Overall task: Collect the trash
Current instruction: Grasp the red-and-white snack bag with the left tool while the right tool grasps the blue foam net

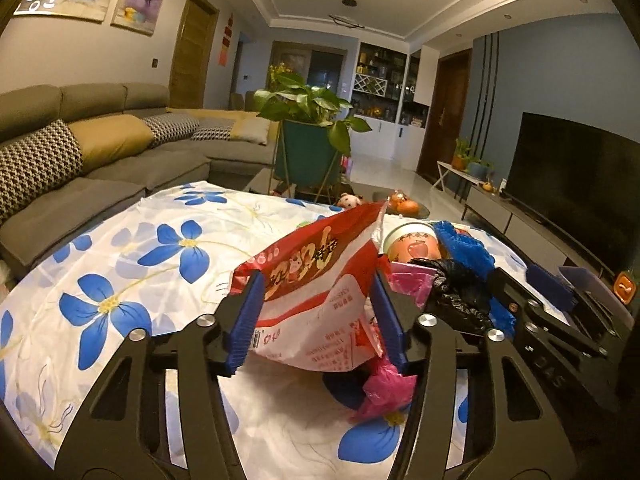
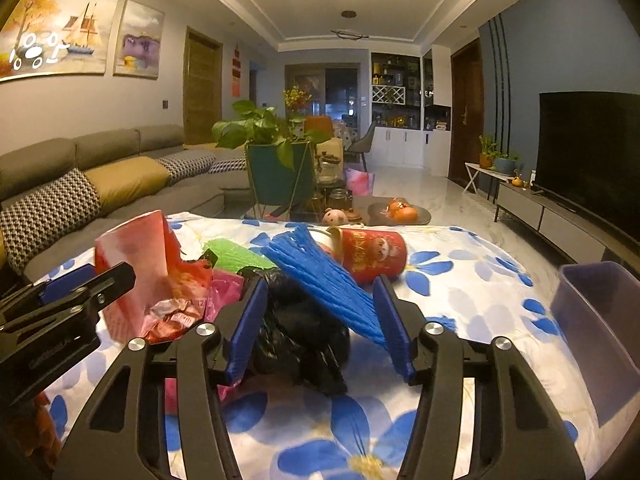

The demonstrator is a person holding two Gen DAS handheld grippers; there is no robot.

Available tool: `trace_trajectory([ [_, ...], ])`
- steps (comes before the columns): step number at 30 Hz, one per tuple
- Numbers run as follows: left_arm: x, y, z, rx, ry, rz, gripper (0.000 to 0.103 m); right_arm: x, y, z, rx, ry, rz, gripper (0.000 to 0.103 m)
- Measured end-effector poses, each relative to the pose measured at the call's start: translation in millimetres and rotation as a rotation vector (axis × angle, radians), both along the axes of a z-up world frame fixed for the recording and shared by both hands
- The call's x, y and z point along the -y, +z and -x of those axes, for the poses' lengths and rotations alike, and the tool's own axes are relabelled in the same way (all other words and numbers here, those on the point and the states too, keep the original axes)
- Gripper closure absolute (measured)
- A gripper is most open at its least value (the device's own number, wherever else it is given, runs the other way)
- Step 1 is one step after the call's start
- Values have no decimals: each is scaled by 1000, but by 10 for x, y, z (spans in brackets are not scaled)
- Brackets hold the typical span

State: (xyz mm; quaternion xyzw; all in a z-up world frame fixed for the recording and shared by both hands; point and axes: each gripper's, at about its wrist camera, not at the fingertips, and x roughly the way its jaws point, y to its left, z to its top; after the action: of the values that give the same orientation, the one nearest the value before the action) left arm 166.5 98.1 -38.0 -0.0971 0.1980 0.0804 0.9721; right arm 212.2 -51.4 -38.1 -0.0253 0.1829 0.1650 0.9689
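Note:
A heap of trash lies on the flowered tablecloth (image 1: 120,260). My left gripper (image 1: 318,274) is shut on a red and white snack bag (image 1: 320,304), its blue pads pressing both sides. A pink plastic bag (image 1: 384,388) hangs under it. My right gripper (image 2: 320,282) is shut on a crumpled black plastic bag (image 2: 296,328) and a blue foam net (image 2: 320,276) that leans on its right pad. Behind them lie a red paper cup (image 2: 372,254), a green net (image 2: 232,258) and the snack bag (image 2: 136,264).
A grey-purple bin (image 2: 600,320) stands at the table's right edge. Beyond the cloth are a plate of oranges (image 2: 400,212), a small plush toy (image 2: 334,216) and a potted plant in a teal stand (image 2: 280,176). A sofa (image 2: 80,184) runs along the left, a TV (image 2: 592,152) on the right.

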Motion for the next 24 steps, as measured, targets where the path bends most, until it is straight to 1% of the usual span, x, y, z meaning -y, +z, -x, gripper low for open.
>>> trace_trajectory([
  [2,-11,-11,-19,-5,-4,5,58,-18,-13,-63,-6,1,0,55],
  [3,-15,-12,-27,-5,-7,8,61,-20,-19,-94,-12,1,-2,58],
  [4,-19,-18,-30,-6,-13,13,65,-21,-28,-119,-19,2,-5,61],
  [5,-22,-21,-31,-7,-17,17,68,-21,-31,-139,-23,2,-6,63],
  [6,-25,-26,-30,-8,-21,19,71,-26,-34,-161,-27,3,-7,67],
  [7,-24,-29,-26,-8,-25,19,74,-23,-43,-183,-33,8,-8,75],
  [8,-20,-26,-26,-7,-27,18,75,-27,-49,-200,-38,13,-8,77],
  [12,-17,-22,3,-2,-35,18,86,-31,-57,-215,-45,33,-11,93],
  [15,-28,-7,61,5,-37,25,93,-16,-27,-186,-26,31,-16,95],
  [18,-52,23,133,17,-28,30,97,48,16,-125,-9,22,-32,96],
  [24,-144,164,387,61,15,59,99,325,214,106,43,-9,-102,96],
])
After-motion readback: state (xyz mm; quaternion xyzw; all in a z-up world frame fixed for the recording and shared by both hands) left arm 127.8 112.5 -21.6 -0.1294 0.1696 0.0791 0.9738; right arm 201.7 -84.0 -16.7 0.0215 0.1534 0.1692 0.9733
